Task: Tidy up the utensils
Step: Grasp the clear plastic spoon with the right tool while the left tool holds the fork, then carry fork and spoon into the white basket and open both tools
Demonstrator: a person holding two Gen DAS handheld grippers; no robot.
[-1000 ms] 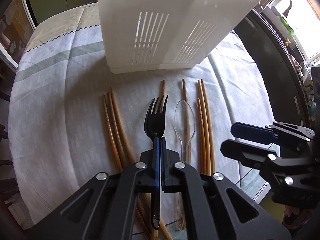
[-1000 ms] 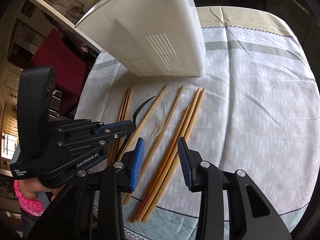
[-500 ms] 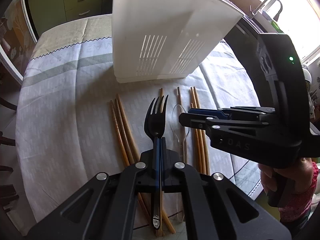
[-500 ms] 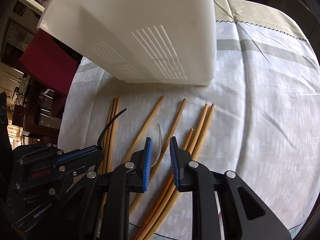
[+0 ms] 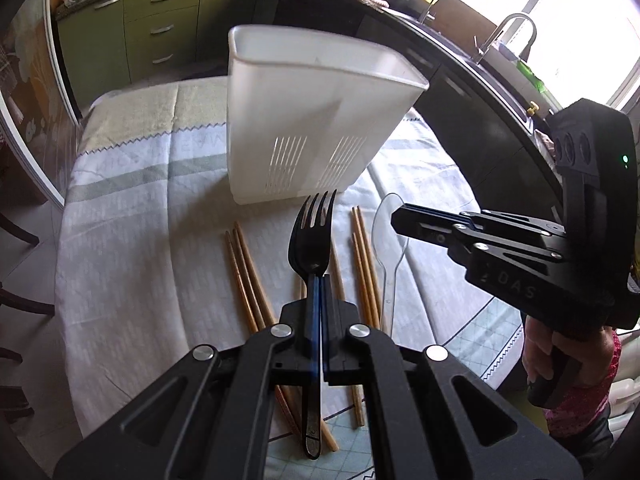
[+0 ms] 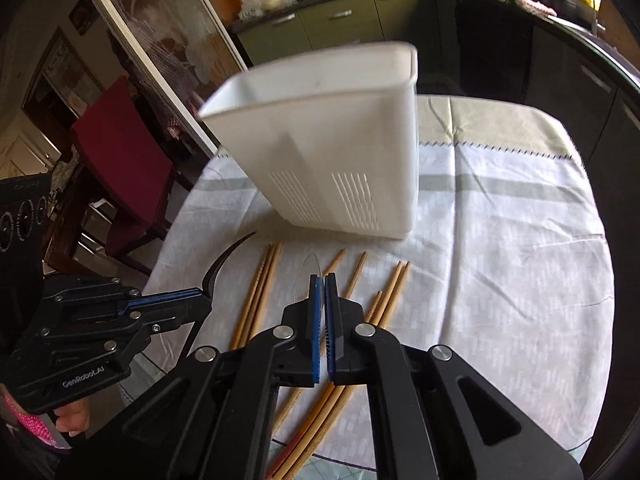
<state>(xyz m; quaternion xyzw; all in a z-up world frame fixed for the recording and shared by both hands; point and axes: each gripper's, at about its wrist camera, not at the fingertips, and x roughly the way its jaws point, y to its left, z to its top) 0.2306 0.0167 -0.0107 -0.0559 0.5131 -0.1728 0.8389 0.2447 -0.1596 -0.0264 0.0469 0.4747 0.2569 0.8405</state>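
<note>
My left gripper [image 5: 320,280] is shut on the neck of a black fork [image 5: 312,236], held above the cloth with its tines toward the white slotted container [image 5: 304,120]. In the right wrist view the left gripper [image 6: 200,300] appears at the left, with the fork [image 6: 224,264] curving up out of it. My right gripper [image 6: 323,280] is shut on a clear plastic spoon [image 6: 306,276], whose faint bowl pokes out past the fingertips. From the left wrist view the right gripper [image 5: 400,216] pinches the spoon [image 5: 390,268] near its bowl. Several wooden chopsticks [image 5: 244,272] lie on the cloth below.
The container [image 6: 340,152] stands upright on the white tablecloth [image 6: 500,280], just beyond the chopsticks [image 6: 260,288]. A red chair [image 6: 120,140] stands left of the table, and a dark counter with a tap [image 5: 508,40] runs along the right. A person's hand [image 5: 560,352] holds the right gripper.
Both grippers have risen, so the container's open rim now shows. The right gripper went from open to shut on the clear spoon and lifted it off the cloth.
</note>
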